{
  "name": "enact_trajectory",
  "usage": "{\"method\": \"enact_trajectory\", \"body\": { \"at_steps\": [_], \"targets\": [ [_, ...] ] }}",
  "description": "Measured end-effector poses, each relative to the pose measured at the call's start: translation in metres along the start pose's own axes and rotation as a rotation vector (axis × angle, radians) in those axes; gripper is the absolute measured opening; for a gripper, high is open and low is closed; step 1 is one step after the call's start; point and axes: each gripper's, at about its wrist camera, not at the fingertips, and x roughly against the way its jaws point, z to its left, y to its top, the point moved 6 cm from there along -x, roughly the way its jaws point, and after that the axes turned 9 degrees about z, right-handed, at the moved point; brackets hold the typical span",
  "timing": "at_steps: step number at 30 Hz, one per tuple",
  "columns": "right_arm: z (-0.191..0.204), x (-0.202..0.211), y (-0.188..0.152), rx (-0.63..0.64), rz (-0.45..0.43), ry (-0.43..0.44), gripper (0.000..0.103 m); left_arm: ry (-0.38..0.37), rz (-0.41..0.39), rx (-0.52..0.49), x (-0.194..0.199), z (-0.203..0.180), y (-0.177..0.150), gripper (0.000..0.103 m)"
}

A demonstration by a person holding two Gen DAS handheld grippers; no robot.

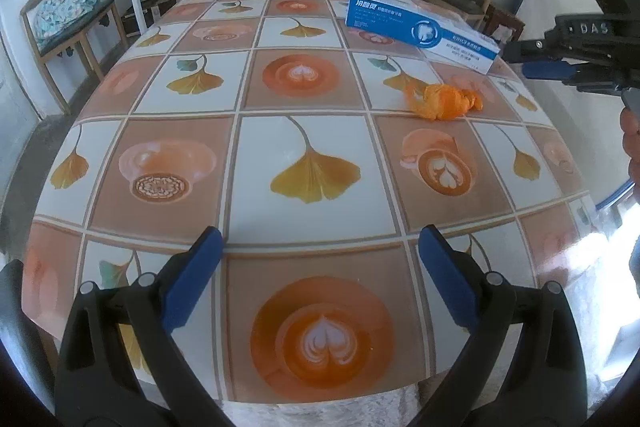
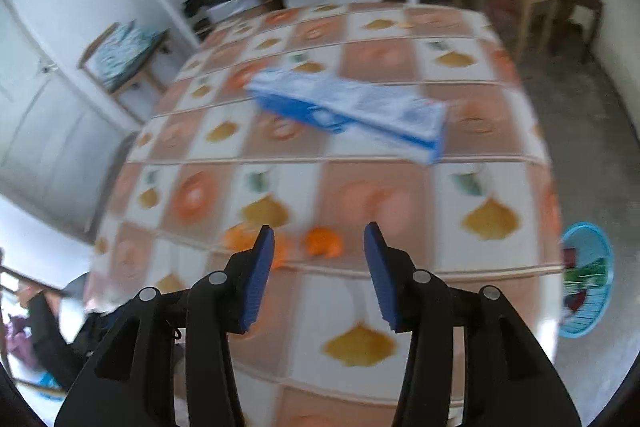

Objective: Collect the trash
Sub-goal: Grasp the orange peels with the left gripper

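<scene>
Nearest the lens, the left gripper (image 1: 320, 247) is held wide apart and empty above the near edge of the table (image 1: 304, 147). Across the patterned cloth, the orange peel (image 1: 444, 101) is seen lying just in front of the blue toothpaste box (image 1: 420, 27), toward the table's right side. The right gripper (image 2: 319, 247) is likewise spread and empty, poised above the peel (image 2: 322, 241), though that view is blurred. A blue basket (image 2: 588, 279) is visible on the floor beside the table. The approach step appears to be in hand; lowering around the peel and closing is called for next.
</scene>
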Motion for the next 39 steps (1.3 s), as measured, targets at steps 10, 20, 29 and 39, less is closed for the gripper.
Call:
{"method": "enact_trajectory", "body": {
  "at_steps": [10,20,29,39],
  "targets": [
    [0.013,-0.042,-0.005,0.105,0.053,-0.038,0.041,0.026,0.007,-0.006,-0.001,0.000,-0.001,0.094],
    [0.022,-0.057,-0.004,0.150,0.071,-0.019,0.009,0.016,0.003,-0.003,-0.001,0.000,0.000,0.094],
    [0.039,-0.019,0.000,0.126,0.011,0.136,0.008,0.006,-0.004,-0.001,0.001,0.000,-0.002,0.094],
    [0.068,-0.035,-0.020,0.205,0.101,0.136,0.016,-0.003,-0.004,0.004,0.002,0.002,-0.002,0.094]
  ]
}}
